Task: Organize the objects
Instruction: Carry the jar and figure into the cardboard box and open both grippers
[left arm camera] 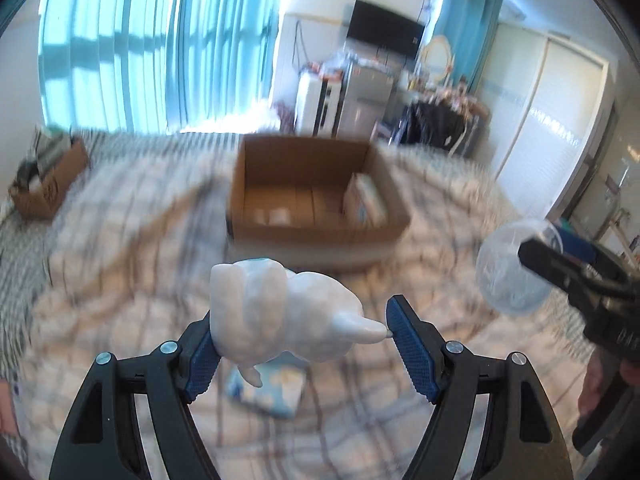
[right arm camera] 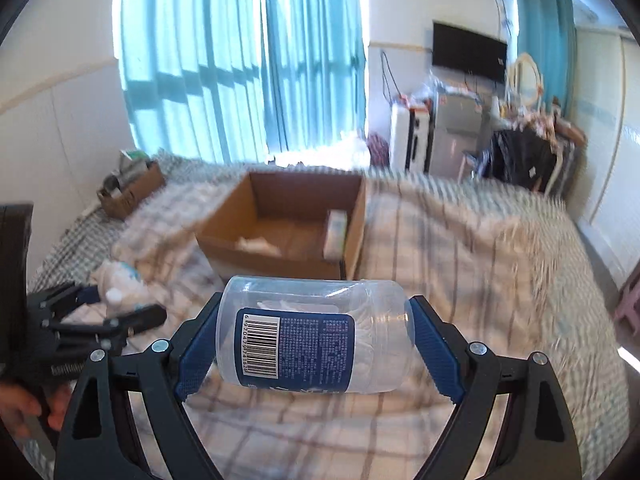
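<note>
Bright bedroom, daylight through teal curtains point(right arm camera: 244, 60).

I see a bed point(right arm camera: 460, 248) under a plaid cover, white walls, a dark television point(right arm camera: 469, 56) mounted high, a round mirror point(right arm camera: 527, 74) beside it, and pale sliding wardrobe doors point(left arm camera: 548, 120) on the right.

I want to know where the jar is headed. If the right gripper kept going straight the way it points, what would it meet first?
Most likely the near wall of the open cardboard box on the bed; the right gripper, shut on the clear plastic jar, points at it. Depth is blurred, so height over the rim is unclear.
</note>
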Motion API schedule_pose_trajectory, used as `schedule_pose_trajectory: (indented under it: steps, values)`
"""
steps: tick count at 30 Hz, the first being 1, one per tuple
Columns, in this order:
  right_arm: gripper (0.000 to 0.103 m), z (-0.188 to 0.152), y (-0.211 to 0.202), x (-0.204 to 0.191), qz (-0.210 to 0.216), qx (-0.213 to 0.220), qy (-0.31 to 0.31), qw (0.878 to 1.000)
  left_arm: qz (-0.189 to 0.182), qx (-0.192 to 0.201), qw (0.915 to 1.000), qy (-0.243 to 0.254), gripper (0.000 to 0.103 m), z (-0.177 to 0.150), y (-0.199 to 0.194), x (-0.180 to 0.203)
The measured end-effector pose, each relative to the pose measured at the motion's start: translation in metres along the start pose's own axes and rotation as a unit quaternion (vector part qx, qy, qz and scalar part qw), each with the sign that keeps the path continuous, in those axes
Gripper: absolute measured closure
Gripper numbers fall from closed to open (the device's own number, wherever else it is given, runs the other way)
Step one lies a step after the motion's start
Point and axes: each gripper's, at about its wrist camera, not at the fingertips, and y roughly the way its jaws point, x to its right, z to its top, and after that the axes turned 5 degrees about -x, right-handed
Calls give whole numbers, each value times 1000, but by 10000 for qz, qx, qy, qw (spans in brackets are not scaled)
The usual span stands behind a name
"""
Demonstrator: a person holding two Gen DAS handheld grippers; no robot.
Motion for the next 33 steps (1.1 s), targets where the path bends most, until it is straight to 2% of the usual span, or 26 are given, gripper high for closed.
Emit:
schedule_pose_trajectory:
  steps: [4, 7, 10, 14, 17, 22, 28, 29, 30, 31, 32, 33]
  values:
    - [15, 48, -9, -5, 140, 273, -152, 9994, 94, 346, 9993, 108, 24, 55, -8, -2]
    - [15, 86, -1, -8, 288, 413, -235, 9985, 65, 529, 9985, 135, 24, 92, 0, -6]
    - [15, 118, 21, -13, 327, 457, -337, 9979, 155, 589, 9979, 224, 24, 125, 21, -11]
    - [15, 150, 70, -17, 331, 338, -406, 9981, 237, 547, 9974, 407, 24, 157, 61, -14]
    - [15, 163, 112, -11, 323, 205, -251, 9989, 250, 317, 9984, 404, 24, 165, 102, -19]
    - [15, 169, 175, 2, 341, -56, -2, 9994, 206, -89, 9991, 346, 24, 151, 161, -24]
    - [14, 169, 222, 27, 326, -190, 337, 9987, 193, -150, 9985, 487, 23, 145, 189, -26]
    - [14, 169, 224, 34, 392, -186, 480, 9979, 155, -143, 9987, 472, 21, 145, 190, -27]
    - [9, 169, 224, 39, 453, -151, 602, 9970, 97, -156, 9988, 462, 18, 146, 192, -28]
    - [2, 169, 223, 42, 458, -89, 707, 9964, 70, -185, 9988, 443, 9, 146, 192, -28]
    - [0, 168, 217, 47, 373, 31, 829, 9959, 104, -193, 9989, 418, 0, 147, 191, -29]
    - [0, 168, 212, 50, 352, 88, 861, 9956, 154, -162, 9990, 384, 0, 146, 187, -29]
